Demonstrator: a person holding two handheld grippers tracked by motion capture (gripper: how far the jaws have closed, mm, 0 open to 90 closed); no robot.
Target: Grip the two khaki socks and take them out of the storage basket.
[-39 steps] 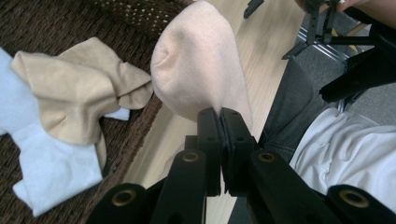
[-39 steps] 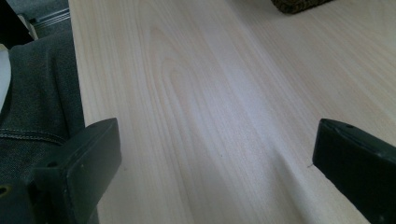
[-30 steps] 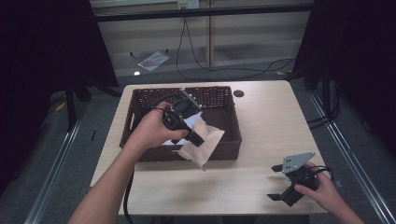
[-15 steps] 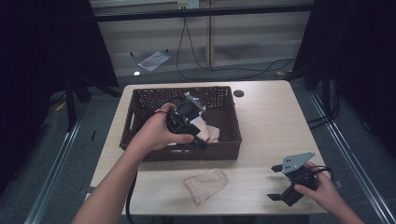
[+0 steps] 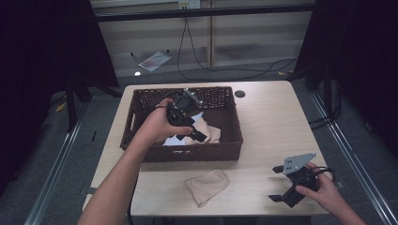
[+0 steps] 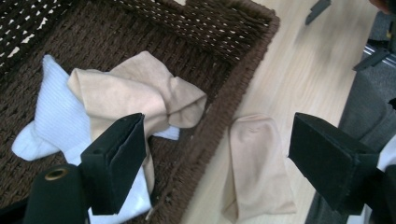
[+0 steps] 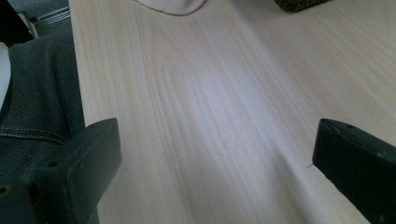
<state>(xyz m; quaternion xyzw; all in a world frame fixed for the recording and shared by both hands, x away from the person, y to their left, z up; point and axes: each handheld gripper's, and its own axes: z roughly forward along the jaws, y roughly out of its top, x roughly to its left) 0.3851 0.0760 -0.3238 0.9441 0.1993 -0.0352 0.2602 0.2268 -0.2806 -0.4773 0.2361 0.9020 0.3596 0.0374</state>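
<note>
A brown wicker basket (image 5: pixel 183 153) stands at the table's middle left. Inside it lie a beige sock (image 5: pixel 210 133) and a white sock (image 5: pixel 170 140). My left gripper (image 5: pixel 197 136) hangs over them, pointing down into the basket. Its jaws have just been opening and have nothing between them. In the left gripper view the open left gripper (image 6: pixel 219 154) frames the beige sock (image 6: pixel 135 93), the white sock (image 6: pixel 51 112) and the basket rim (image 6: pixel 233 93). A second beige sock (image 5: pixel 206 186) lies flat on the table in front of the basket. My right gripper (image 5: pixel 281 197) rests open near the front right edge.
The pale wooden table (image 5: pixel 272 126) is bare to the right of the basket. In the right gripper view the open right gripper (image 7: pixel 215 172) looks across the tabletop (image 7: pixel 210 102), with the person's trouser leg (image 7: pixel 42 93) at the left. Cables lie on the floor behind.
A second ago my left gripper held a beige sock over the basket's front wall. That sock now lies on the table, and the gripper, now open, is back over the basket and lower.
</note>
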